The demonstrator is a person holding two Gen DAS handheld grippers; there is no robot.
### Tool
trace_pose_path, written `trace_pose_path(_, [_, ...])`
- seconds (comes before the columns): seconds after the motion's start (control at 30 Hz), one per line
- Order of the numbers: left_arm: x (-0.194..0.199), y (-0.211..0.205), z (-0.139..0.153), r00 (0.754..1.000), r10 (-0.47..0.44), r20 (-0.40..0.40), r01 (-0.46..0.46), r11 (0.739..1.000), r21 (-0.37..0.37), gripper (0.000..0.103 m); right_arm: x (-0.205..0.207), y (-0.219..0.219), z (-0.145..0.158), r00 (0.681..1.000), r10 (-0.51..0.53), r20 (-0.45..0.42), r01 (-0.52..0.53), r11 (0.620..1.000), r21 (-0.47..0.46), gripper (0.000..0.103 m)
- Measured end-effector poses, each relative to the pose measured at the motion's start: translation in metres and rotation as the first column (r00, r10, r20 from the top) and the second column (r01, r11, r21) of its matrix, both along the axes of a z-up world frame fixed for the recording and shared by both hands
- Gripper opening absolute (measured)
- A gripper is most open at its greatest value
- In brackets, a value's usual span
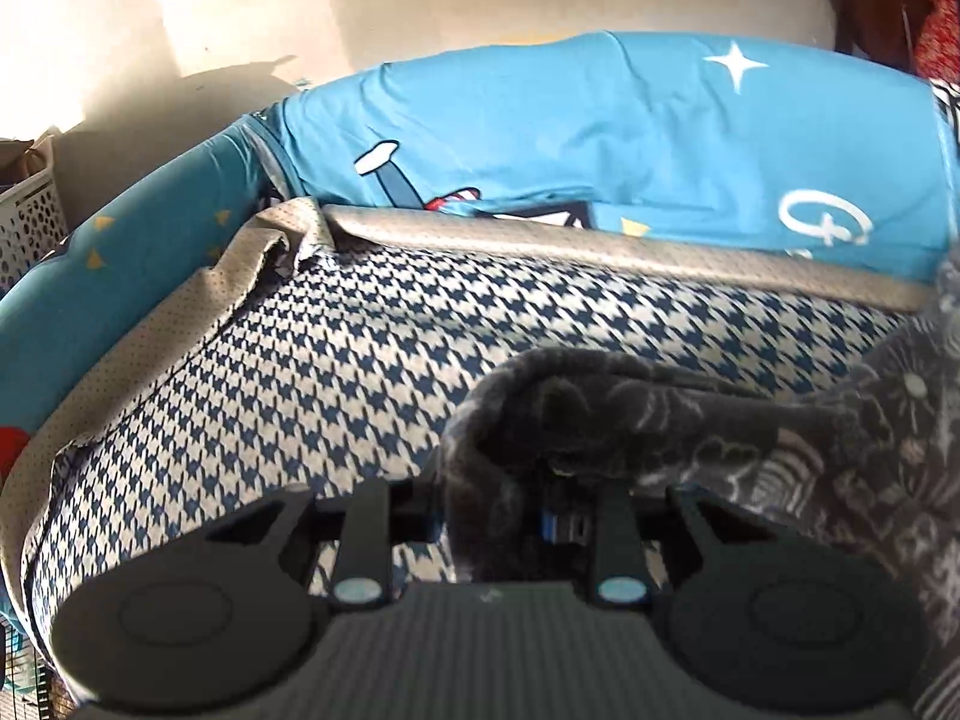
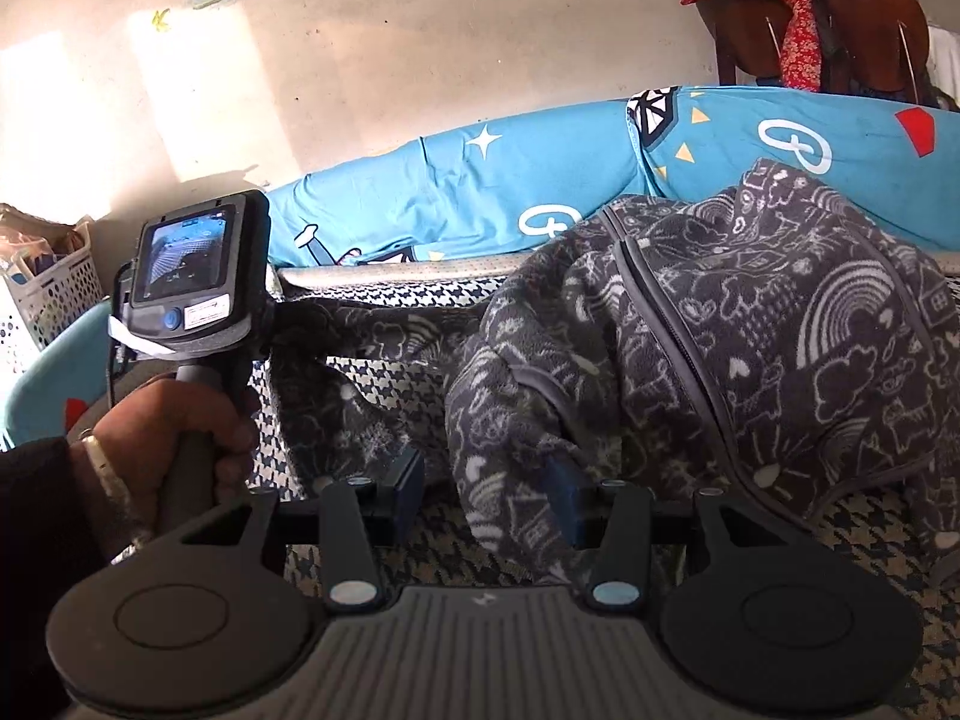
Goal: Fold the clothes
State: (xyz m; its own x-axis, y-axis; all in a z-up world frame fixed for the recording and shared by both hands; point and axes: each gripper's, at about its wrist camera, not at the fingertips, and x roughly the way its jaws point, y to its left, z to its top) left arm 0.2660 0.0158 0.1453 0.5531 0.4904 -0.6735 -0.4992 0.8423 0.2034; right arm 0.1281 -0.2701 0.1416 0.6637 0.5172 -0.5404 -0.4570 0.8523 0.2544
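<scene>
A dark grey fleece jacket (image 2: 750, 312) with white doodle print and a zip lies bunched on the houndstooth seat (image 2: 870, 528). A fold of it hangs between the blue pads (image 2: 567, 495) of my right gripper (image 2: 489, 486), which is shut on that fold. In the left wrist view another part of the jacket (image 1: 600, 414) drapes over my left gripper (image 1: 510, 516), which is shut on the cloth and holds it above the seat (image 1: 312, 360). The right wrist view shows the left gripper's body with its screen (image 2: 186, 276), held by a hand (image 2: 180, 438); its fingertips are hidden there.
Bright blue cartoon-print cushions (image 1: 570, 132) run along the back and left of the seat, edged by a beige perforated trim (image 1: 600, 240). A white perforated basket (image 2: 54, 300) stands at the left. A wooden chair with red cloth (image 2: 804, 18) stands behind at the right.
</scene>
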Motion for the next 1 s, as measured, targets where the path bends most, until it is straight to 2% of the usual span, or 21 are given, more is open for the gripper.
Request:
trace_pose_path(0.27, [0.023,0.022,0.011,0.994,0.091,0.058,-0.092,0.996,0.014,0.025,0.003,-0.002,-0.001,1.0,0.024,-0.003,-0.024,0.999,-0.024,0.045])
trace_pose_path(0.43, [0.034,0.027,0.016,0.99,0.114,0.077,-0.116,0.993,0.021,0.025,0.007,-0.006,-0.003,1.0,0.013,-0.011,-0.014,1.0,-0.024,0.045])
trace_pose_path(0.6, [0.042,0.031,0.011,0.991,0.123,0.05,-0.122,0.992,-0.018,0.025,0.012,-0.009,-0.006,1.0,0.006,-0.023,-0.007,0.999,-0.045,0.045])
trace_pose_path(0.67, [0.045,0.032,0.007,0.995,0.1,0.02,-0.099,0.994,-0.041,0.029,0.013,-0.011,-0.006,1.0,0.01,-0.028,-0.012,0.998,-0.056,0.045])
trace_pose_path(0.7, [0.046,0.033,0.006,0.996,0.092,0.005,-0.092,0.994,-0.058,0.039,0.013,-0.012,-0.006,0.999,0.013,-0.032,-0.015,0.998,-0.061,0.047])
trace_pose_path(0.73, [0.044,0.034,0.005,0.996,0.093,-0.004,-0.093,0.993,-0.074,0.057,0.013,-0.014,-0.006,0.999,0.017,-0.039,-0.019,0.998,-0.065,0.049])
trace_pose_path(0.8, [0.039,0.033,0.007,0.996,0.085,0.008,-0.084,0.993,-0.085,0.079,0.011,-0.016,-0.008,0.999,0.025,-0.047,-0.029,0.996,-0.084,0.054])
trace_pose_path(0.93, [0.031,0.027,0.017,0.998,0.049,0.04,-0.045,0.994,-0.095,0.092,0.008,-0.019,-0.013,0.997,0.051,-0.05,-0.058,0.988,-0.143,0.054])
trace_pose_path(1.0, [0.028,0.023,0.02,0.998,0.035,0.044,-0.029,0.993,-0.114,0.094,0.005,-0.02,-0.017,0.996,0.067,-0.061,-0.076,0.984,-0.163,0.055])
